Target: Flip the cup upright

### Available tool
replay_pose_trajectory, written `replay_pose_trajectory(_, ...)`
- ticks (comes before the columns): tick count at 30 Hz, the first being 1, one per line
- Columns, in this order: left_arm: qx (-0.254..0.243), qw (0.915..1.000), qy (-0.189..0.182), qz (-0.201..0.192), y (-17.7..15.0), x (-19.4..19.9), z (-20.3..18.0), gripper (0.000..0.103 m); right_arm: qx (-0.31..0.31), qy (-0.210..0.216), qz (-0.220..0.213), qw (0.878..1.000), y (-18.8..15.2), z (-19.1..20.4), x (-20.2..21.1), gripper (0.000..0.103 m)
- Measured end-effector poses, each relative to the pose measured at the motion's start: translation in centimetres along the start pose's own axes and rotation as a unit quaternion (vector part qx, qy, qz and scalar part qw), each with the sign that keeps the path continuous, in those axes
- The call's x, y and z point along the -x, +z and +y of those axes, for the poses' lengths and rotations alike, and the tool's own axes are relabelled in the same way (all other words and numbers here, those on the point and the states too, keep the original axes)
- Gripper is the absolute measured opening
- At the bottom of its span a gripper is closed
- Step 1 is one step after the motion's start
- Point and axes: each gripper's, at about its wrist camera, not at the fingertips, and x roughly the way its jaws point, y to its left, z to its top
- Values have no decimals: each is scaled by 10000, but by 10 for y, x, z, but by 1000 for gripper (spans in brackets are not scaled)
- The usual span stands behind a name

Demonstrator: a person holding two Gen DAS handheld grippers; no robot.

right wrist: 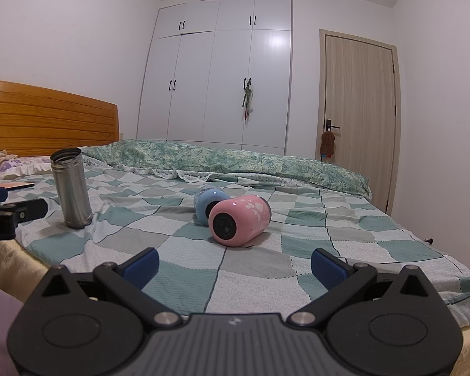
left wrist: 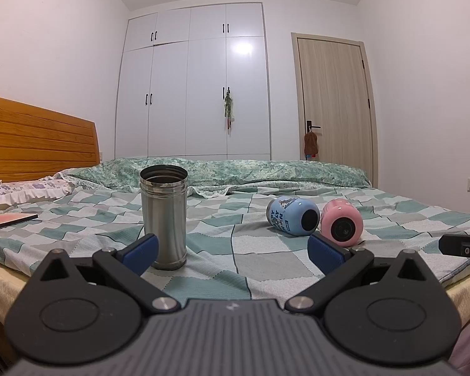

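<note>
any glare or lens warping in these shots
Left wrist view: a bright lamp reflection on the glossy white wardrobe, walls bowed by the fisheye, dark corners. Right wrist view: the same glare, and small highlights on the pink cup lying on its side.

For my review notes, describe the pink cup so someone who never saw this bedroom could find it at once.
Start at the bed with the green-and-grey checked sheet, in front of the white wardrobe. Near its middle two short cups lie on their sides, touching. The pink cup is the nearer one in the right wrist view, with white blossoms; its neighbour is the blue cup, and the steel tumbler stands upright, apart.
</note>
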Motion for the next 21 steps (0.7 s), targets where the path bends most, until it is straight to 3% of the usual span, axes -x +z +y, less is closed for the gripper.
replay_pose_trajectory(17, -22, 10000, 5, 34, 0, -2, -1, 103, -7, 5, 17, 10000, 1, 0, 0, 103)
replay_pose_trajectory(21, -66, 9999, -132, 86, 3, -6, 0, 103, -37, 69, 45, 10000, 3, -2, -2, 103)
